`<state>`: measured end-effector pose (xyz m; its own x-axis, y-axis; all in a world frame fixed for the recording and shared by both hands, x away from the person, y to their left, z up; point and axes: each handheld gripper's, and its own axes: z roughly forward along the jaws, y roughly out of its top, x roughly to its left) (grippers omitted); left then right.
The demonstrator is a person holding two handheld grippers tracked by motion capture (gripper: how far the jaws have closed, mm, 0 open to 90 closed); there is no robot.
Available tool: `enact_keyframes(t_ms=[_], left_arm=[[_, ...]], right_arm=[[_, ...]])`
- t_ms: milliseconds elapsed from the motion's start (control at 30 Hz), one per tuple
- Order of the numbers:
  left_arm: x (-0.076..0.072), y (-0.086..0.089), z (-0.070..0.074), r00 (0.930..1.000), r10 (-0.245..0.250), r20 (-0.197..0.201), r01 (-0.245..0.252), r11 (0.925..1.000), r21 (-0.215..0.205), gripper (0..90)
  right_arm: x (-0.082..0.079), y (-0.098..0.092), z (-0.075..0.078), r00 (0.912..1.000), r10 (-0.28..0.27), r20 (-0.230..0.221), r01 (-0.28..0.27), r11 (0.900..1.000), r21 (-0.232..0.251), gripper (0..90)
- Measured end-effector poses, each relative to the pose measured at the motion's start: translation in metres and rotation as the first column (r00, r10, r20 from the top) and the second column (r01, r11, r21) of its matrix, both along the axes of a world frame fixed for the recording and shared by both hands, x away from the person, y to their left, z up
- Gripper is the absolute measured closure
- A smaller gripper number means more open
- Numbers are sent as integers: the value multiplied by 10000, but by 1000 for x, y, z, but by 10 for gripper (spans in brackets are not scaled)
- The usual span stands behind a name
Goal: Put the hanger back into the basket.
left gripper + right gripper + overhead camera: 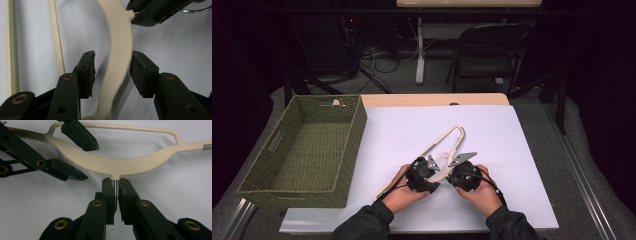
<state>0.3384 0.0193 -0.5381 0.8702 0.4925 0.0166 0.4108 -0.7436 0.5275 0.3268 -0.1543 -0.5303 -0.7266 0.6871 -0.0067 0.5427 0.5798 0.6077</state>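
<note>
Straddling the curved shoulder of the cream hanger (117, 57), the left claw (112, 72) stands half open: one pad sits against the plastic, the other just clear, so nothing is pinched yet. The right claw (115, 192) is clamped tight on the hanger's thin metal hook stem (115, 185), directly ahead of its fingertips. The hanger lies flat on the white bench (512, 150), just beyond both claws, its long axis slanting away toward the far right and its bar side toward the green woven basket (307, 150). My judgement: the left claw only has to squeeze where it is.
</note>
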Motion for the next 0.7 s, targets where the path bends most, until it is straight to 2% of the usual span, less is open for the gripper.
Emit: enact_keyframes(t_ms=[33, 133, 500, 600, 633, 667, 700], left_arm=[[0, -1, -1, 10000, 17, -17, -17, 10000, 97, 601], [-1, -1, -2, 10000, 63, 26, -64, 10000, 36, 664], [-2, -1, -3, 10000, -41, 40, 41, 10000, 40, 693], [-2, -1, -3, 10000, -58, 18, 58, 10000, 21, 704], [-2, -1, -3, 10000, -40, 32, 40, 10000, 17, 708], [-3, -1, -3, 9999, -14, 165, 13, 10000, 91, 711], [-3, -1, -2, 9998, -53, 214, 49, 9998, 174, 715]], right_arm=[[0, 0, 0, 10000, -6, 21, 5, 10000, 45, 834], [0, 0, 0, 10000, 8, 15, -8, 10000, 42, 834], [0, -1, 1, 10000, 1, 37, 0, 10000, -87, 830], [0, -1, 0, 9998, 16, 218, -16, 10000, -11, 822], [0, 0, -2, 9986, -36, 537, 19, 9995, 325, 805], [0, 0, -3, 9979, -100, 646, 69, 9989, 474, 780], [0, -2, 2, 9996, -8, 267, 7, 10000, 12, 749]])
